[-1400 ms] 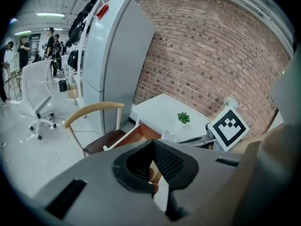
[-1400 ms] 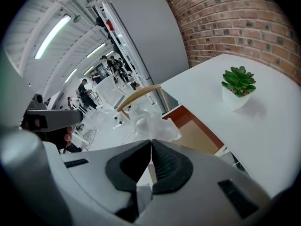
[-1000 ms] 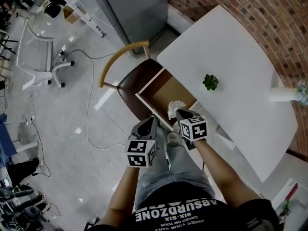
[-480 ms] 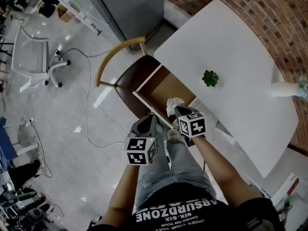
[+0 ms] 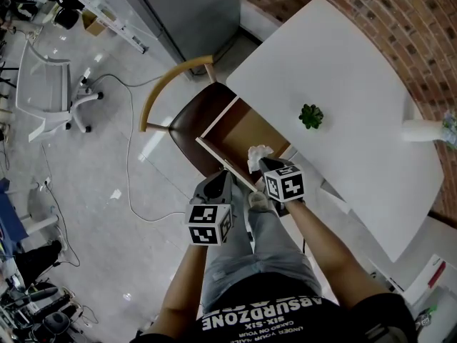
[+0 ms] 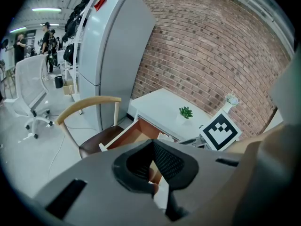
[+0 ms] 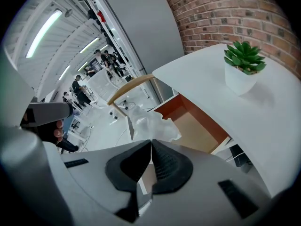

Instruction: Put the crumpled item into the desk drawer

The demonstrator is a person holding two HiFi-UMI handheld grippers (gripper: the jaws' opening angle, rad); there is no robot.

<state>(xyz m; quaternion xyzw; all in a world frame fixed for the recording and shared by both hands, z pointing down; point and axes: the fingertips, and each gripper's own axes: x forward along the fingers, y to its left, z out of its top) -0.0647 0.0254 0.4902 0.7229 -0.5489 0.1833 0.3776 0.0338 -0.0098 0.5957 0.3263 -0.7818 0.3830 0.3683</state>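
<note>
A crumpled white paper [image 5: 257, 156] sticks out of my right gripper [image 5: 263, 166], which is shut on it. It hangs over the near right corner of the open desk drawer [image 5: 214, 123], whose wooden inside shows below. In the right gripper view the paper [image 7: 149, 123] rises just beyond the closed jaws of the right gripper [image 7: 150, 144], with the drawer [image 7: 197, 126] behind it. My left gripper [image 5: 223, 182] hovers by the drawer's front edge, to the left of the right one. Nothing shows between the shut jaws of the left gripper [image 6: 151, 144].
The white desk [image 5: 350, 84] carries a small green plant [image 5: 311, 118] and a white vase [image 5: 420, 134] at its far right. A chair with a curved wooden back [image 5: 175, 84] and dark seat stands under the drawer. A cable [image 5: 130, 156] lies on the floor.
Only the head view has shifted slightly. Both grippers keep their places over the drawer, and the paper stays in the right one.
</note>
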